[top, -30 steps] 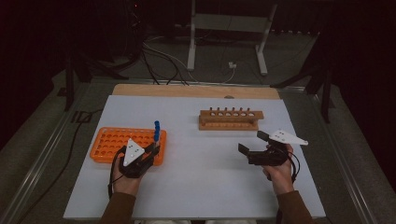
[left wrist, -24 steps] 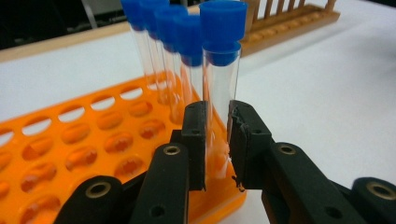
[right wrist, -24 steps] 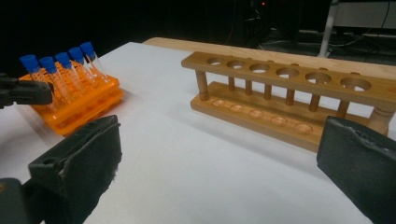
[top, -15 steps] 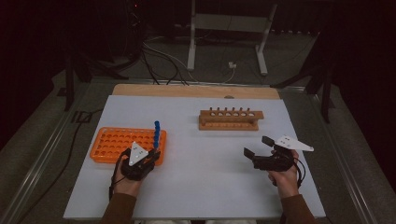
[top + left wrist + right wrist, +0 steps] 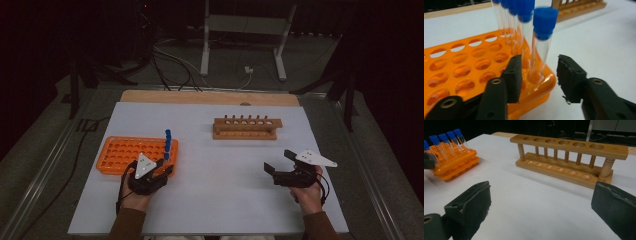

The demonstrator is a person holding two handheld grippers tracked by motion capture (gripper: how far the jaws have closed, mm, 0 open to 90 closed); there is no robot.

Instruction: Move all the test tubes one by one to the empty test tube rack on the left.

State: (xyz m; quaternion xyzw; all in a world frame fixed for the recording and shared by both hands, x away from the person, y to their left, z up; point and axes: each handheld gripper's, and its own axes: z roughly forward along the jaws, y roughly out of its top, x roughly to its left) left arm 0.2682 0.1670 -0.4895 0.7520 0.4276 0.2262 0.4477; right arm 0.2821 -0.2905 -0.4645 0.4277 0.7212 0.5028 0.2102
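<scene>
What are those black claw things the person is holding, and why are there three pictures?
Those are hand-held grippers: tools with two black jaws that pinch things. The person holds the left gripper and the right gripper. One camera looks down from above the white table. The other two cameras ride on the grippers and look along their jaws. On the table lie an orange rack holding clear tubes with blue caps, and an empty wooden rack. The left gripper's jaws have just been opening; the nearest tube stands between them in its hole, not pinched. The right gripper's jaws are wide open and hold nothing.
</scene>
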